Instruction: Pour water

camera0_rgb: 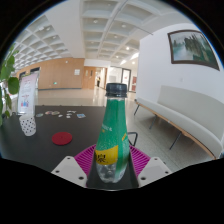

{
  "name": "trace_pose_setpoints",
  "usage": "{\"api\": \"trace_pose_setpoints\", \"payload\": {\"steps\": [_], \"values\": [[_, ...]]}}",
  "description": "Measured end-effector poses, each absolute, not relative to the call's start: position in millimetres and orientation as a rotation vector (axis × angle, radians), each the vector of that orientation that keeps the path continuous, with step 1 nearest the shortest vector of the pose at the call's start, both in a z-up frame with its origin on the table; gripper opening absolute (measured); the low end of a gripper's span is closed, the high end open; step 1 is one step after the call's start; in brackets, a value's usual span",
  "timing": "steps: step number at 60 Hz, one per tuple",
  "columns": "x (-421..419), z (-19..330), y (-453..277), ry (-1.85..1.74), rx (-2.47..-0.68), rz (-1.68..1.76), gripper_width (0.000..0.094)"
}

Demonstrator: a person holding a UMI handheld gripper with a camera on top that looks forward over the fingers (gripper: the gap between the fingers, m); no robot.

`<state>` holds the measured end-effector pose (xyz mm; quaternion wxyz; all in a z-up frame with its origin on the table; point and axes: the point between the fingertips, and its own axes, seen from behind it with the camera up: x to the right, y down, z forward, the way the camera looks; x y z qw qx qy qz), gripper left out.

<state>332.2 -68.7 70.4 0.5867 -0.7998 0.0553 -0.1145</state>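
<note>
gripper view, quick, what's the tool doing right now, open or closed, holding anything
Tool: closed on the green plastic bottle, both pads pressing its lower part; bottle upright, cap on.

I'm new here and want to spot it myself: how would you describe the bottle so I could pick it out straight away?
Start at the dark table in the bright hall. At its near edge the hand-held gripper clasps the bottle between its pink pads. It is the only tall green thing there, with a dark cap and a yellow label, unlike the flat red disc and the white cup further back.
</note>
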Motion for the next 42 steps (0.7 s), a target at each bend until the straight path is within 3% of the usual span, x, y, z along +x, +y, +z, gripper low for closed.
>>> {"api": "trace_pose_setpoints", "payload": {"steps": [8, 15, 28, 35, 42], "values": [[346, 78, -73, 0.164, -1.865, -0.366, 0.0425], [363, 107, -71, 0.159, -1.842, -0.518, 0.0426], [365, 239, -44, -0.011, -1.656, -1.034, 0.0425], [320, 319, -10, -0.266, -1.448, -1.322, 0.0423], [245, 364, 27, -0.578, -1.200, -1.564, 0.0425]]}}
